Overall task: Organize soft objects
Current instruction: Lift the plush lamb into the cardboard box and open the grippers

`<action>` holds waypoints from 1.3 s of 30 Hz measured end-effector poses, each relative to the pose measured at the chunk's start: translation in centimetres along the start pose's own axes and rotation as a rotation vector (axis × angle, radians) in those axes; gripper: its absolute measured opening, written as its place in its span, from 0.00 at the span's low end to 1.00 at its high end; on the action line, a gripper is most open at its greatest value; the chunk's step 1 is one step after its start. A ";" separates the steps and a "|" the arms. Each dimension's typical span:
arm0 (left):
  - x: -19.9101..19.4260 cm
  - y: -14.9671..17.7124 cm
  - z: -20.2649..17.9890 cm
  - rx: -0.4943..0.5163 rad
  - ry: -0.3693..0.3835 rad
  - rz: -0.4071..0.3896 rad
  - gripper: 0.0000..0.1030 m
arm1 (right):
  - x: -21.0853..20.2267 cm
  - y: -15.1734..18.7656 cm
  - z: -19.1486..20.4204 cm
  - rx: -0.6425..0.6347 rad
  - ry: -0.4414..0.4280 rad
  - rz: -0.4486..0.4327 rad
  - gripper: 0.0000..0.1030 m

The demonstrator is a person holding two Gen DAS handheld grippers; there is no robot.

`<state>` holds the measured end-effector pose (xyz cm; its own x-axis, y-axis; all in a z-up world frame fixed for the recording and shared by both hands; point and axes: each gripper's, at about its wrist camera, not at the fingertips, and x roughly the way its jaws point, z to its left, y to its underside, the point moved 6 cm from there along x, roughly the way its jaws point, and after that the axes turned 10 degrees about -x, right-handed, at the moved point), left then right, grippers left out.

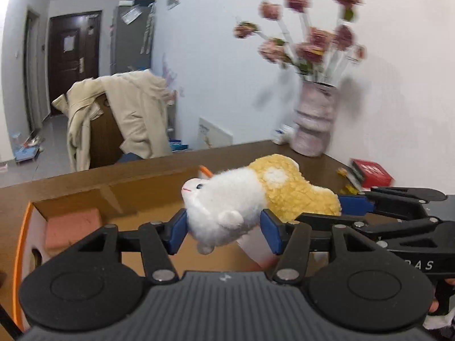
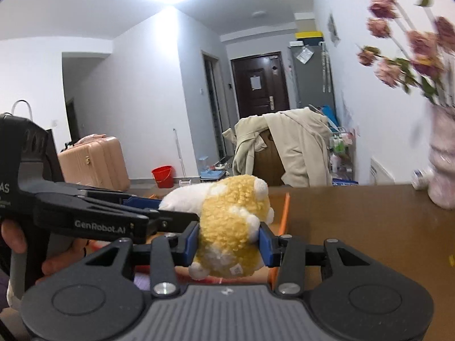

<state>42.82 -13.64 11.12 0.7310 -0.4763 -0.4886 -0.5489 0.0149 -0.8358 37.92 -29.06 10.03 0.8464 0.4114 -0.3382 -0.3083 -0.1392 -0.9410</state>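
A plush toy [image 1: 250, 196] with a white head end and a yellow curly body is held in the air by both grippers. My left gripper [image 1: 224, 227] is shut on its white head end. My right gripper [image 2: 229, 241] is shut on its yellow rear [image 2: 230, 221]; it enters the left wrist view from the right [image 1: 335, 207]. The toy hangs above an open cardboard box [image 1: 136, 182] with an orange rim. A pink soft block [image 1: 72, 230] lies inside the box at the left.
The box stands on a brown table [image 1: 71, 179]. A pink vase of flowers [image 1: 315, 119] stands at the table's back right by the wall, with a red box [image 1: 369, 173] beside it. A chair draped with a beige coat [image 1: 125, 119] stands behind the table.
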 end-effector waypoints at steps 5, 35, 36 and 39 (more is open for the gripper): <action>6.4 -3.1 5.2 -0.086 -0.041 0.074 0.54 | 9.0 -1.9 -2.2 0.035 -0.045 0.105 0.40; -12.8 -0.5 7.4 -0.092 -0.200 -0.203 0.97 | 2.5 -3.8 5.1 -0.262 0.053 0.063 0.77; -13.5 0.5 7.5 -0.096 -0.216 -0.201 0.97 | 1.3 -3.6 5.6 -0.271 0.048 0.054 0.77; -15.3 3.2 8.0 -0.104 -0.236 -0.192 0.97 | -1.9 -2.9 7.0 -0.286 0.036 0.032 0.78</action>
<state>33.17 0.75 13.89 0.8923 -0.2443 -0.3797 -0.4217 -0.1508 -0.8941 34.18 -23.08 13.42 0.8545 0.3714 -0.3633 -0.2048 -0.4018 -0.8925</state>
